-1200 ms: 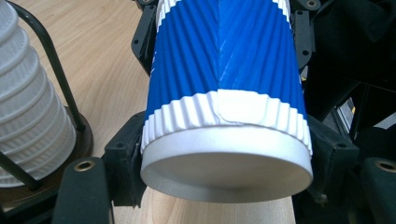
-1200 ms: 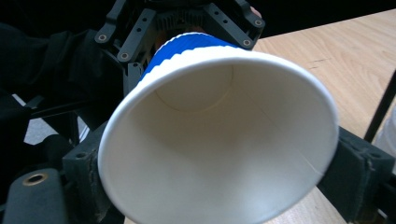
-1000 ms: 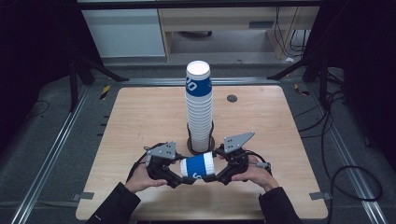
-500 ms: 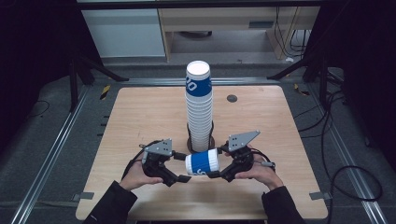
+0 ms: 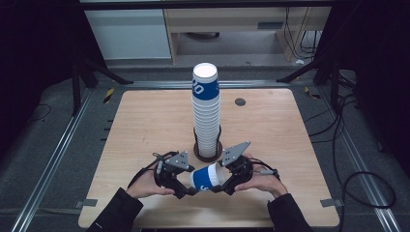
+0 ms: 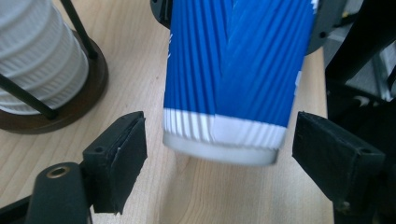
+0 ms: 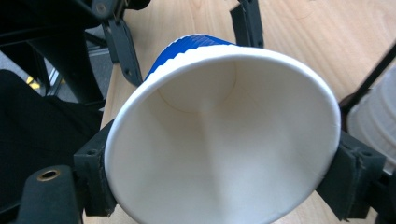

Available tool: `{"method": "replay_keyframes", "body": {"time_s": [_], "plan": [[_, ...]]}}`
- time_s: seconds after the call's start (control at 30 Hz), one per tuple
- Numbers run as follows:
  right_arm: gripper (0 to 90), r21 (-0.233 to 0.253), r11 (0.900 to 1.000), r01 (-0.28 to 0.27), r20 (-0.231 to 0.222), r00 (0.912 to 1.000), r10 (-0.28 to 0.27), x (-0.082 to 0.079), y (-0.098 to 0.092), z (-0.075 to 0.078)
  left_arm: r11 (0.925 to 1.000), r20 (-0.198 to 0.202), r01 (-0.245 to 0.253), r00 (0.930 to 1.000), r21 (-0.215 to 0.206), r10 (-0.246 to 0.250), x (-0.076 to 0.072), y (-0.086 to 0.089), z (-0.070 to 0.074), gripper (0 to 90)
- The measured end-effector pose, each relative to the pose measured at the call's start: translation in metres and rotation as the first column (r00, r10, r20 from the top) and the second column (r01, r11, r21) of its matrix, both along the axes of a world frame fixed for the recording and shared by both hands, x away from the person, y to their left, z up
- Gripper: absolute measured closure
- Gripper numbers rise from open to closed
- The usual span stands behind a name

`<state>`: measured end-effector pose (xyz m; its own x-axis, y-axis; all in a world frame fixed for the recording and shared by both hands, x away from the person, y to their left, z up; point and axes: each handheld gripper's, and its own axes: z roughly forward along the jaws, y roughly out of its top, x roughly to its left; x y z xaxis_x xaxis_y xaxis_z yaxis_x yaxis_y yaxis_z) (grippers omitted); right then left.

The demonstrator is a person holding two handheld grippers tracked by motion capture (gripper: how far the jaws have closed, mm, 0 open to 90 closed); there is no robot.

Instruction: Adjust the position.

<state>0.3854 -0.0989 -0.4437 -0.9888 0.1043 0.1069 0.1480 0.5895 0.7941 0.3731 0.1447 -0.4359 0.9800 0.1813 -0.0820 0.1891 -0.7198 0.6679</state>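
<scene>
A blue ribbed paper cup point(image 5: 207, 177) lies sideways in the air just above the table's front, between my two grippers. My right gripper point(image 5: 226, 180) is shut on its rim end; the cup's white mouth point(image 7: 224, 135) faces that camera with a pad pressed on each side. My left gripper point(image 5: 186, 186) is open around the cup's base point(image 6: 224, 140), its pads point(image 6: 119, 161) standing apart from the cup walls on both sides. A tall stack of the same cups point(image 5: 206, 108) stands in a round wire holder point(image 5: 208, 153) just behind.
The wooden table point(image 5: 145, 121) has a small dark round disc point(image 5: 240, 102) at the back right. Metal rails and loose cables point(image 5: 358, 179) run along both sides on the floor. A white cabinet point(image 5: 130, 34) stands beyond the table.
The left gripper has let go of the cup's base and its jaws now stand apart. The cup, held by the right gripper, has tilted slightly.
</scene>
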Motion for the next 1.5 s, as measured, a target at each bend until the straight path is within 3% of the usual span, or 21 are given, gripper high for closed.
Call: {"method": "replay_keyframes", "body": {"time_s": [0.23,0.43,0.67,0.8,0.97,1.03,1.2,1.37,1.5], "plan": [[16.4,-0.023,0.999,-0.033,0.000,0.9995,0.033,-0.003,0.009,-0.002,0.9992,-0.010,0.026,0.9996,0.031,-0.026,-0.004,-0.007,-0.004,21.7],[16.5,-0.018,0.999,-0.047,0.002,0.9989,0.047,-0.004,0.011,-0.001,0.9985,-0.017,0.045,0.9989,0.032,-0.044,-0.005,-0.010,-0.005,27.1],[13.6,-0.018,0.999,-0.038,0.006,0.9993,0.038,-0.005,0.012,-0.001,0.9987,-0.004,0.041,0.9991,0.029,-0.041,-0.006,-0.009,-0.005,27.5],[8.1,0.013,1.000,0.002,0.015,0.9999,-0.002,-0.003,0.009,0.002,0.9999,-0.001,0.012,0.9999,0.009,-0.012,-0.003,-0.004,-0.003,27.7],[7.0,0.102,0.992,0.076,0.021,0.9967,-0.078,0.002,-0.008,0.013,0.9984,0.003,-0.032,0.9995,-0.047,0.032,0.004,0.011,0.003,27.8],[7.1,0.135,0.986,0.101,0.026,0.9941,-0.105,0.004,-0.015,0.017,0.9956,0.008,-0.058,0.9982,-0.074,0.059,0.007,0.017,0.006,27.8],[7.1,0.191,0.972,0.134,0.017,0.9900,-0.140,0.006,-0.026,0.022,0.9787,0.017,-0.112,0.9930,-0.172,0.116,0.010,0.029,0.014,27.7],[7.4,0.239,0.959,0.151,0.000,0.9877,-0.156,0.007,-0.028,0.024,0.9563,0.022,-0.121,0.9910,-0.266,0.132,0.008,0.032,0.021,27.7],[7.8,0.276,0.950,0.149,-0.019,0.9886,-0.149,0.007,-0.028,0.025,0.9482,0.032,-0.119,0.9904,-0.294,0.134,0.004,0.029,0.022,27.7]]}}
